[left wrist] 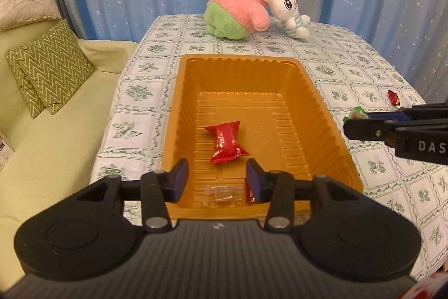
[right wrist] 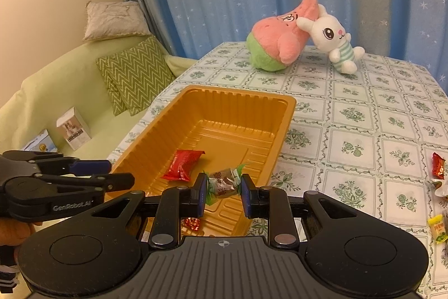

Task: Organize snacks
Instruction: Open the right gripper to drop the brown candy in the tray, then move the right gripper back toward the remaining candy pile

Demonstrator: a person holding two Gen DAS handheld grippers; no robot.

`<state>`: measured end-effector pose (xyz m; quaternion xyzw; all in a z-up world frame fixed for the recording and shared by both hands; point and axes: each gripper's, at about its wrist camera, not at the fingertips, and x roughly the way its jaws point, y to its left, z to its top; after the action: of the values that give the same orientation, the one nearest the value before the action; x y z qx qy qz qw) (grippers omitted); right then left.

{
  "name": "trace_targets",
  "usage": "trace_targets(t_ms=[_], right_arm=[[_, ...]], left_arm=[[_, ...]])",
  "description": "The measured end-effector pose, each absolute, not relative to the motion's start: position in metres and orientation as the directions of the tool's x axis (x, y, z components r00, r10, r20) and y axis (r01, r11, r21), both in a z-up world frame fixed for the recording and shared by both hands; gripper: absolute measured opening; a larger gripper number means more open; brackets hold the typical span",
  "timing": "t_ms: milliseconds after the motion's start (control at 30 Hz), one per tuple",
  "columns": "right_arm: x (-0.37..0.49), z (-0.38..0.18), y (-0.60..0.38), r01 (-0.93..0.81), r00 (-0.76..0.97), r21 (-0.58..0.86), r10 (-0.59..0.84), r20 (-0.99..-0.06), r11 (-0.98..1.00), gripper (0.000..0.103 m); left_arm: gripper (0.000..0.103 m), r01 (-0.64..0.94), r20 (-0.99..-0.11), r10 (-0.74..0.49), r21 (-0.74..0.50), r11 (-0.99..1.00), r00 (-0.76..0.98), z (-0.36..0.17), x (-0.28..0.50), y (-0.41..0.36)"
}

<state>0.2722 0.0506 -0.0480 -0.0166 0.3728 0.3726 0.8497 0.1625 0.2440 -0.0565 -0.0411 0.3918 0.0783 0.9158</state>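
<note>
Left gripper [left wrist: 217, 181] jaws parted, nothing between the pads, small red wrapper [left wrist: 250, 194] half hidden behind one finger, right gripper [right wrist: 221, 192] pinching a green-ended candy [right wrist: 223, 185], print illegible, over the orange tray's [right wrist: 282, 125] near end, red packet [left wrist: 226, 142] mid-tray, "GenRobot.AI" on gripper body, possibly more sweets at the floral tablecloth's [right wrist: 364, 131] right edge, cut off.

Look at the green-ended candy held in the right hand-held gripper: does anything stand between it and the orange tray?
Nothing visible does. The green-ended candy, clamped in the right hand-held gripper, hangs over the open orange tray. The red packet lies aside on its floor.
</note>
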Motion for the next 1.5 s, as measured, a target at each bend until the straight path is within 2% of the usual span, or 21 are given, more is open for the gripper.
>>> trace_targets(t_ms=[300, 333, 400, 433, 600, 733, 1167, 1400, 1500], right_arm=[[0.272, -0.046, 0.059, -0.667, 0.409, 0.293, 0.666, -0.624, 0.685, 0.027], [0.273, -0.046, 0.059, -0.668, 0.398, 0.31, 0.677, -0.619, 0.677, 0.031], [0.275, -0.045, 0.057, -0.654, 0.395, 0.341, 0.69, -0.607, 0.675, 0.056], [0.276, -0.044, 0.054, -0.644, 0.406, 0.35, 0.692, -0.597, 0.68, 0.058], [0.271, -0.032, 0.037, -0.613, 0.443, 0.355, 0.679, -0.585, 0.706, 0.059], [0.26, -0.026, 0.013, -0.564, 0.484, 0.345, 0.639, -0.597, 0.75, 0.059], [0.203, -0.002, -0.078, -0.397, 0.637, 0.264, 0.471, -0.611, 0.879, 0.059], [0.18, 0.003, -0.117, -0.342, 0.67, 0.231, 0.408, -0.62, 0.911, 0.059], [0.173, 0.003, -0.132, -0.318, 0.682, 0.218, 0.382, -0.624, 0.923, 0.059]], left_arm=[[0.05, -0.199, -0.715, 0.129, -0.015, 0.98, 0.687, -0.05, 0.153, 0.249], [0.052, -0.203, -0.715, 0.131, -0.016, 0.979, 0.687, -0.05, 0.151, 0.25], [0.054, -0.209, -0.714, 0.133, -0.019, 0.978, 0.687, -0.05, 0.148, 0.25], [0.056, -0.211, -0.713, 0.135, -0.019, 0.977, 0.688, -0.049, 0.147, 0.249], [0.062, -0.221, -0.704, 0.139, -0.027, 0.975, 0.697, -0.042, 0.138, 0.242], [0.073, -0.229, -0.692, 0.139, -0.039, 0.973, 0.708, -0.034, 0.129, 0.23], [0.082, -0.204, -0.66, 0.103, -0.078, 0.976, 0.744, -0.01, 0.098, 0.175], [0.085, -0.173, -0.644, 0.074, -0.092, 0.981, 0.762, -0.001, 0.089, 0.142], [0.09, -0.154, -0.638, 0.06, -0.092, 0.984, 0.768, 0.002, 0.087, 0.126]])
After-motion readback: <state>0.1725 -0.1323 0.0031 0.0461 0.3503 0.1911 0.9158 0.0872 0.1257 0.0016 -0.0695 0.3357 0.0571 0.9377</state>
